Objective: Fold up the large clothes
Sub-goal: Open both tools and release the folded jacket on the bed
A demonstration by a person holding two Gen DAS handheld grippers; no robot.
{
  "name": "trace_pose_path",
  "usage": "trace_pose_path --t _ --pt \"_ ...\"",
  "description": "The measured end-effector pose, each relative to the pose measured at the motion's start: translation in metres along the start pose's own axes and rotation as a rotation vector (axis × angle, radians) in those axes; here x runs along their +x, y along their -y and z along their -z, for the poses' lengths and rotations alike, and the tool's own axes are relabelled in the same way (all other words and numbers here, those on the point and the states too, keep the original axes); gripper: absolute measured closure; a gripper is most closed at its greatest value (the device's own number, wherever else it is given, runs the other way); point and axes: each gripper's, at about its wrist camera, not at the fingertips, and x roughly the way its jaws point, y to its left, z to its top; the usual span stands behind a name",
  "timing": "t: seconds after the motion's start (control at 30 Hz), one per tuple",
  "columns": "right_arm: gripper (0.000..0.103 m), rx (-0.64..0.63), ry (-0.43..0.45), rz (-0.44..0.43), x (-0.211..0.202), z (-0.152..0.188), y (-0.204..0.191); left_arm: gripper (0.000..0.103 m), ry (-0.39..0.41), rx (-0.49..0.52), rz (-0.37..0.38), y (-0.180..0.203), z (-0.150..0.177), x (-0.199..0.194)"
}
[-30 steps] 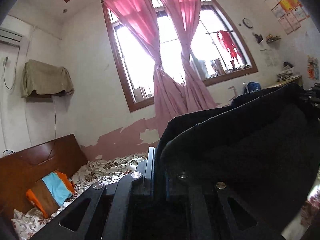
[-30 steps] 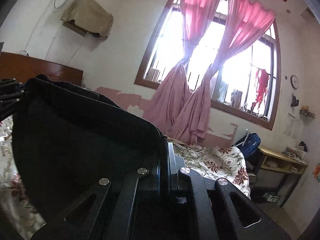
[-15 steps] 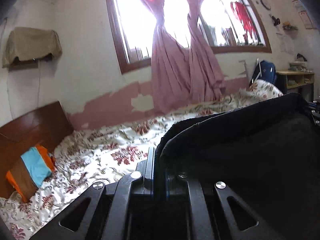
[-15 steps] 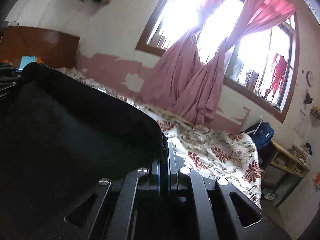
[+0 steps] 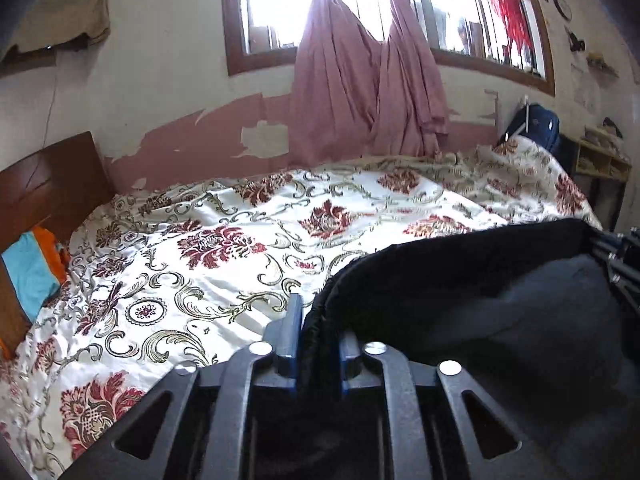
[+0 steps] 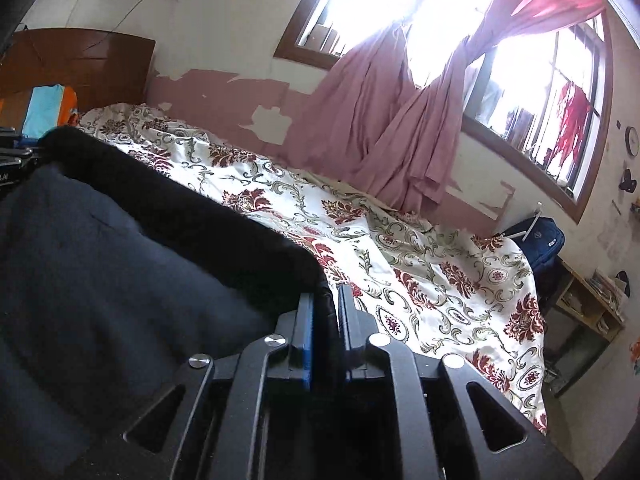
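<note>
Both wrist views have tipped downward since the earlier frames: where window and wall filled most of each picture, the flowered bedspread now fills the middle, and the dark garment sits lower over it.

From the left wrist, the left gripper (image 5: 316,340) has a black hem of the dark garment (image 5: 500,300) running between its blue pads. Its jaws have just been opening, and a visible gap now shows on either side of the cloth, so the pads look to have let go of the fabric although the hem still lies between them. The garment stretches to the right toward the right gripper (image 5: 624,256), seen at the frame edge, and hangs just above the bedspread (image 5: 224,256). A folded blue and orange cloth (image 5: 32,276) lies by the headboard (image 5: 48,184), well apart.

From the right wrist, the right gripper (image 6: 325,320) likewise has the garment's (image 6: 120,264) rolled edge between its pads. These jaws have also just been opening, and the cloth fills most of the narrow gap; whether the pads press on it cannot be told. The fabric spans left toward the other gripper at the frame edge.

The step in hand appears to be laying the stretched garment flat on the bed and releasing it. Next, both grippers would need to draw back clear of the hem, then regrip an edge for the first fold.
</note>
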Motion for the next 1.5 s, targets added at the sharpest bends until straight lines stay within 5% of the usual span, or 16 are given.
trace_pose_path --t 0.07,0.1,0.13,0.27,0.33,0.57,0.77,1.0,1.5 --pt "0.078 -0.002 0.016 0.007 -0.007 0.000 0.002 0.057 0.055 -0.010 0.012 -0.001 0.000 -0.013" --pt "0.065 -0.002 0.025 0.009 -0.012 0.000 0.003 0.027 0.085 -0.014 0.009 -0.001 -0.002 -0.020" --pt "0.054 -0.001 0.034 0.010 -0.017 -0.001 0.004 0.013 0.110 -0.017 0.002 -0.001 -0.005 -0.025" --pt "0.043 -0.010 0.062 -0.016 -0.045 0.000 0.007 0.013 0.149 0.009 0.018 0.004 -0.008 -0.047" --pt "0.025 -0.002 0.055 -0.064 -0.061 0.007 0.008 0.013 0.132 0.027 0.031 0.007 0.000 -0.058" --pt "0.020 0.115 -0.003 -0.395 -0.085 0.043 0.003 0.005 0.080 0.040 0.181 0.015 0.051 -0.084" --pt "0.017 0.208 -0.111 -0.327 -0.046 0.059 0.008 0.004 -0.053 0.088 0.158 0.035 0.062 -0.042" --pt "0.016 0.370 -0.178 -0.205 0.003 0.082 0.032 0.002 -0.124 -0.001 0.135 0.037 0.049 0.012" --pt "0.006 0.516 -0.240 -0.300 0.050 0.118 0.030 0.000 -0.175 -0.171 0.268 0.019 0.073 0.058"
